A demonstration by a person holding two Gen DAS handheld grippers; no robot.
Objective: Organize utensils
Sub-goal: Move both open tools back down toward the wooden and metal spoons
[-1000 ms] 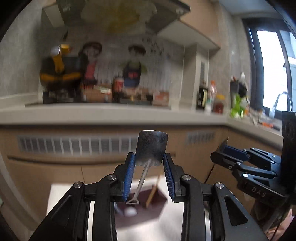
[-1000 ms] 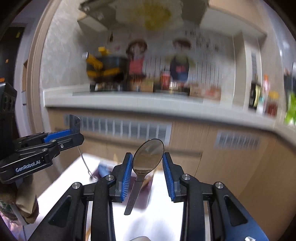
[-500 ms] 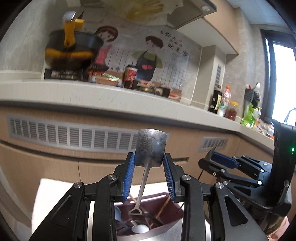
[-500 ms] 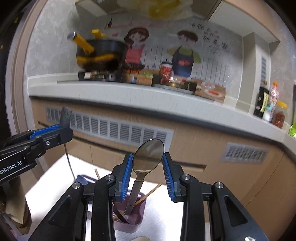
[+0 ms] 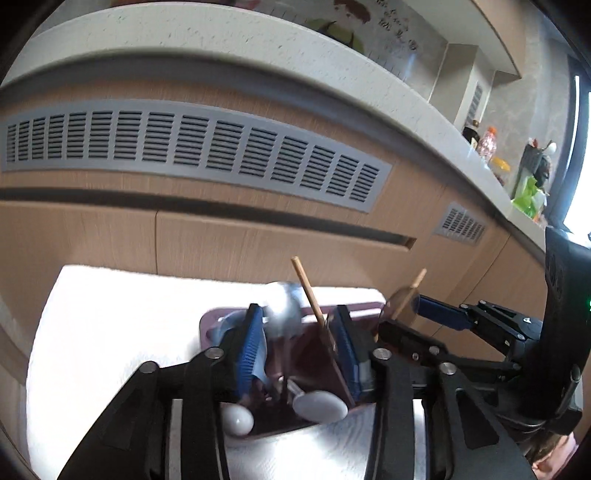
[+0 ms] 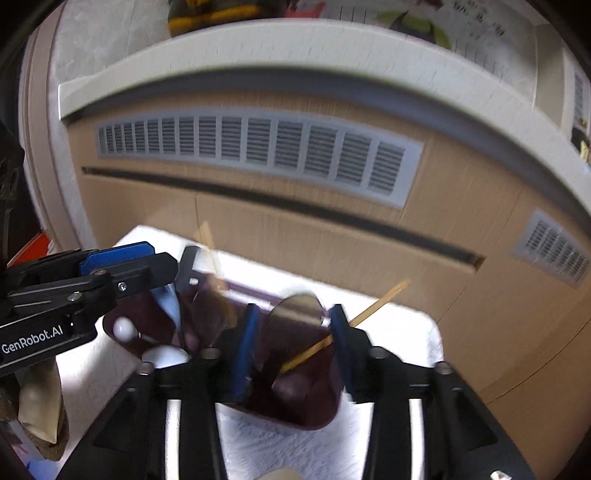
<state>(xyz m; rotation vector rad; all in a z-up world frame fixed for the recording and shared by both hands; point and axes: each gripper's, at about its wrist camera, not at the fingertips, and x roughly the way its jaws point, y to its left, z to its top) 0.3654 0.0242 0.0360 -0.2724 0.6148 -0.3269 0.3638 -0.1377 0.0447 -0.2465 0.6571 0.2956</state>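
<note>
Room: kitchen, with wood-fronted cabinets (image 5: 229, 240) under a pale speckled counter (image 5: 258, 51); grey slatted vents (image 5: 192, 147) run along the cabinet fronts.
Surface: white textured mat (image 5: 110, 332) in front of the cabinets, carrying the maroon utensil holder (image 6: 314, 413).
Holder: divided into compartments; it is the landmark for every place below.
Left gripper (image 5: 299, 343): over the holder's left part, blue pads spread. Its jaws have just been opening, and the blurred metal spatula (image 5: 284, 306) stands between them, handle down into the holder, not pressed by the pads.
Right gripper (image 6: 293, 343): over the holder's right compartment, pads apart. Its jaws have just been opening too; the metal spoon (image 6: 295, 310) sits between them, bowl up, handle down in the compartment, clear of both pads.
Chopsticks: one wooden stick (image 5: 308, 291) leans out of the holder between the left gripper's pads; another (image 6: 369, 308) slants out of the right compartment toward the cabinets.
White utensils: two white rounded ends (image 5: 319, 406) lie at the holder's near edge in the left wrist view.
Writing: "GenRobot.AI" in white on the left gripper's side, read in the right wrist view. Dark characters on the wall picture (image 5: 397, 33) above the counter are too small to read.
Far counter: bottles (image 5: 487, 142) and a green item, well away from the holder.
</note>
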